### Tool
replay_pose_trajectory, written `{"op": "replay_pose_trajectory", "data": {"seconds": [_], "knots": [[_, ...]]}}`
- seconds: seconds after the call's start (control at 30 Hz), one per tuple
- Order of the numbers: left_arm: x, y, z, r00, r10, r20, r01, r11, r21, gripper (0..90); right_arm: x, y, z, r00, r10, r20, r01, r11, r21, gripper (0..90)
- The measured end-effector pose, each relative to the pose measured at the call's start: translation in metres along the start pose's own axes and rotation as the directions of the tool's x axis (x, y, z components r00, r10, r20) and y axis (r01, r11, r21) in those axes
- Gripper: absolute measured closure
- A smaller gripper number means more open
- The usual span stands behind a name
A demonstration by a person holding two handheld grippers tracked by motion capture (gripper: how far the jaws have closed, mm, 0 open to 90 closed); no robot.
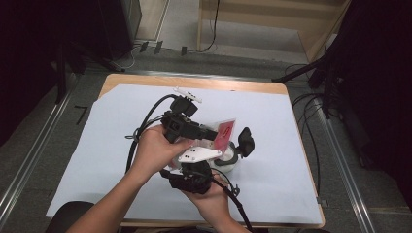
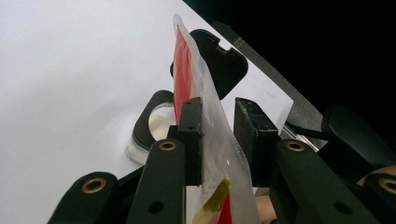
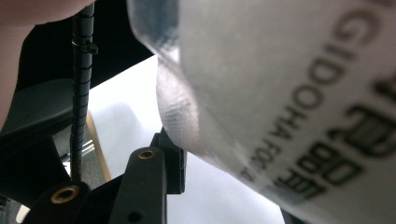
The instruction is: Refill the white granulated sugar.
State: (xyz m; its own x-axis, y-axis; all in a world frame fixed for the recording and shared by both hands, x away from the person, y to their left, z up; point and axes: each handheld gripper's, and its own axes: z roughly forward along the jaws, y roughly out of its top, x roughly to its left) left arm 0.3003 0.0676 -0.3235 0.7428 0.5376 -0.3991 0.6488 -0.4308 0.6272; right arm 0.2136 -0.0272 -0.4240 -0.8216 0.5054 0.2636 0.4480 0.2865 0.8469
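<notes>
Two grippers meet at one red-and-clear pouch [image 2: 205, 116]: left gripper [image 2: 217, 135] jaws grasp it, right gripper [image 3: 219, 158] jaws' state unclear.

The left gripper [image 2: 219, 135] holds a clear packet [image 2: 205, 116] with red print edge-on between its jaws, the left pad touching it. Beyond lie a round glass dish [image 2: 156, 122] and white table cover [image 2: 70, 70].
</notes>
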Motion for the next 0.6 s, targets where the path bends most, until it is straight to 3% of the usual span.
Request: {"op": "replay_pose_trajectory", "data": {"seconds": [0.43, 0.6], "knots": [[0.0012, -0.0001, -0.0017, 1.0, 0.002, 0.005, -0.002, 1.0, -0.004, 73.6, 0.0013, 0.0006, 0.001, 0.9998, -0.019, 0.003, 0.019, 1.0, -0.005, 63.0], [0.0034, -0.0014, -0.004, 1.0, -0.005, -0.007, 0.005, 0.9998, 0.019, 75.3, 0.0007, -0.0033, 0.0051, 0.9996, -0.029, -0.006, 0.029, 1.0, 0.004, 60.3]]}}
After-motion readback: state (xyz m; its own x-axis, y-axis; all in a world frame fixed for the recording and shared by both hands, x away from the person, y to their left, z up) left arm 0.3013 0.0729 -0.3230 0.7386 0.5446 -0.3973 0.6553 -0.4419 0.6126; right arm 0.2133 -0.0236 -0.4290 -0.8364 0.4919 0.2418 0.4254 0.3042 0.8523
